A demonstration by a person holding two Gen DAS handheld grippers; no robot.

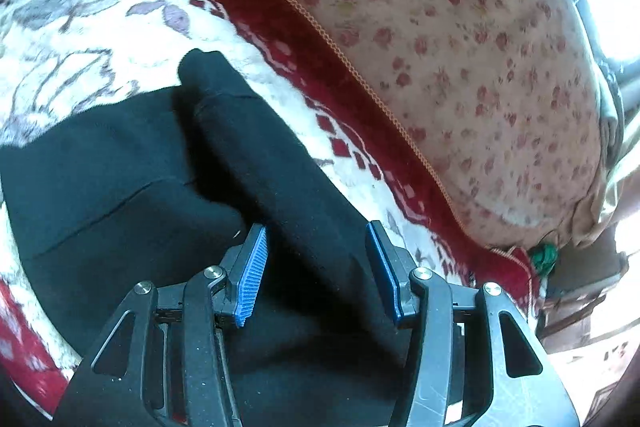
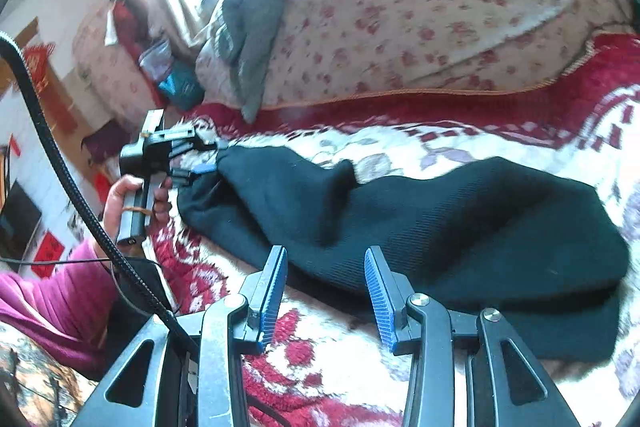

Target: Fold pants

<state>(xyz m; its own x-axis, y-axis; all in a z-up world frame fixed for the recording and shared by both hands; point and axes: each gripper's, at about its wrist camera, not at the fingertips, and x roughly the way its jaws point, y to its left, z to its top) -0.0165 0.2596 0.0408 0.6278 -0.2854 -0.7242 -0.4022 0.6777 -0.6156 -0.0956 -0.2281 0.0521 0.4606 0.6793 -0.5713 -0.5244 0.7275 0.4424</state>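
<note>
Across the middle of the right wrist view, the black knit pants [image 2: 420,227] are lying in a rumpled, partly folded heap on a white and red floral plush blanket [image 2: 460,147]. At lower centre the right gripper [image 2: 326,289] is hovering with jaws apart over blanket, gripping nothing. At mid left the left gripper [image 2: 200,167], carried by a hand [image 2: 120,203], is sitting at the pants' end; in its own view its blue pads [image 1: 252,279] are standing apart with black cloth between them, unpinched.

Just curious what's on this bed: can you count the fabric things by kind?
Black pants: 1
Red and white blanket: 1
Floral quilt: 1
Grey cloth: 1
Total: 4
</note>
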